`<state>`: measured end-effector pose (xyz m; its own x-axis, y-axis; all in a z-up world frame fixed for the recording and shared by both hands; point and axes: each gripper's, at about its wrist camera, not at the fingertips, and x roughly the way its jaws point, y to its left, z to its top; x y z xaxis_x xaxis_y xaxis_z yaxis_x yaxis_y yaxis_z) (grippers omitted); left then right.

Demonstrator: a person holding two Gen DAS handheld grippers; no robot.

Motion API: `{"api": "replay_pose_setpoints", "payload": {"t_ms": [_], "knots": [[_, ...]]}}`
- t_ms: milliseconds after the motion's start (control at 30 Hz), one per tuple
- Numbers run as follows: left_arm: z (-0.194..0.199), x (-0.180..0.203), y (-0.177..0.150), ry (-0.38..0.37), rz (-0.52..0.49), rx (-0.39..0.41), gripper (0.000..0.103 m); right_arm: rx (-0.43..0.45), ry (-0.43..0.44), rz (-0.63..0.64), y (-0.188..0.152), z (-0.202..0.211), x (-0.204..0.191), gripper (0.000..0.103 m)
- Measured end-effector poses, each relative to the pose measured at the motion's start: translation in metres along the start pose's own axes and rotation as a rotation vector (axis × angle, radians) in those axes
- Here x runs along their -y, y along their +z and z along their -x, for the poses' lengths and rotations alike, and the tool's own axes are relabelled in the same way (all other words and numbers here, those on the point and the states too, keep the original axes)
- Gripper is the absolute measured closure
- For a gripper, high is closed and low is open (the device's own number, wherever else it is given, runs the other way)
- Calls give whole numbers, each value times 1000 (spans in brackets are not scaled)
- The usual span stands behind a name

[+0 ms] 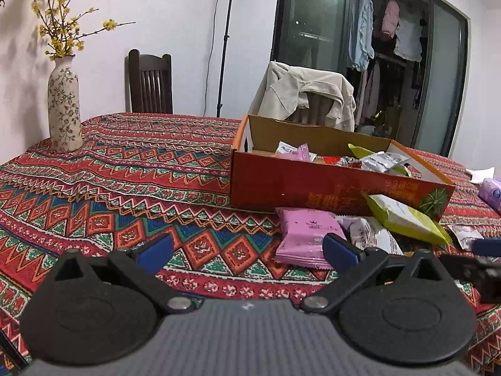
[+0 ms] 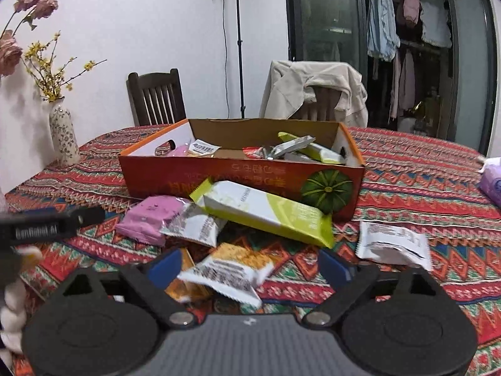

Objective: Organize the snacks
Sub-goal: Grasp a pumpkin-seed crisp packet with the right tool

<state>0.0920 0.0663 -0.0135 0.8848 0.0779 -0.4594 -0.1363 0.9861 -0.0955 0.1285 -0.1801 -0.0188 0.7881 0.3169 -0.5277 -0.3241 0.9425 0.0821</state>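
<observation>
Our right gripper [image 2: 249, 268], jaws apart, straddles the white-and-orange foil snack packet [image 2: 230, 271], its long axis lying crosswise, while our left gripper [image 1: 247, 249] gapes beside the pink packet [image 1: 302, 239].

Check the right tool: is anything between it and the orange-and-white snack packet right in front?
Nothing visible. The orange-and-white packet lies on the tablecloth between the open fingers of the right tool, which do not touch it; the green-and-white packet lies farther back.
</observation>
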Motion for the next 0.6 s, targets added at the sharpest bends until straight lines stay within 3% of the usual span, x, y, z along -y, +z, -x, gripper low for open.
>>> {"api": "replay_pose_setpoints", "payload": {"t_ms": [100, 233, 333, 600], "knots": [[0, 1, 0, -4, -5, 5, 0, -37, -12, -5, 6, -15, -6, 20], [-1, -1, 0, -12, 8, -5, 0, -96, -21, -24, 3, -33, -10, 40], [-1, -3, 0, -18, 15, -7, 0, -126, -32, -32, -2, -40, -8, 49], [-3, -3, 0, -16, 20, -15, 0, -83, -48, -1, -10, -30, -9, 57]]}}
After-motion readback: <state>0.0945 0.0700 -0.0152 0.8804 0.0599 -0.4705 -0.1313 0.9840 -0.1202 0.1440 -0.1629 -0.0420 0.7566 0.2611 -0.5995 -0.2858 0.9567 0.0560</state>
